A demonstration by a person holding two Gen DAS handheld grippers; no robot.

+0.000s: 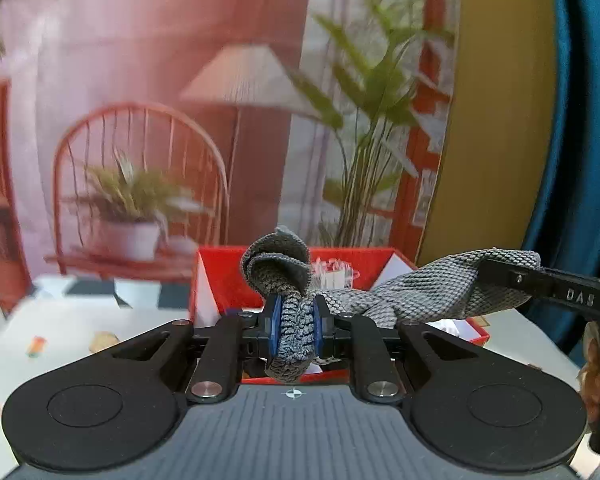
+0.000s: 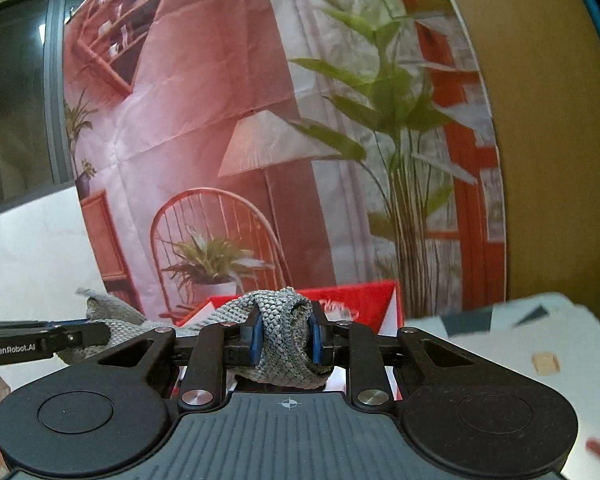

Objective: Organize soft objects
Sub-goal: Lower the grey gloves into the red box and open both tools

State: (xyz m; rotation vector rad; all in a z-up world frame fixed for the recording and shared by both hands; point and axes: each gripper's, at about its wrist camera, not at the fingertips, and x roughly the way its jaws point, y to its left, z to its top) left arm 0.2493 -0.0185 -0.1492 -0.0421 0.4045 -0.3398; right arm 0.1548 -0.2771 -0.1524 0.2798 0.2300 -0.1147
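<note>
You hold 1 grey knitted cloth (image 1: 420, 292) between both tools, off the table, above and in front of the red box (image 1: 220, 276). Your left gripper (image 1: 294, 328) is clamped narrow on a bunched end of the cloth, its blue pads (image 1: 275, 326) pressing the fabric from both sides. Your right gripper (image 2: 285, 340) pinches the other end the same way; in the left wrist view it enters at 3 o'clock.

The 2-point grip appears meant to stretch the cloth out, probably for folding or for lowering it into the box. The span between the tools sags and is twisted, so judge it not yet flat.

The table (image 1: 60, 344) is white, with small scraps (image 1: 36, 346) scattered at 9 o'clock. Behind stands a printed backdrop (image 1: 180, 80) of a pink room with a chair, lamp and plants; a yellow panel (image 1: 500, 120) sits at 2 o'clock.
</note>
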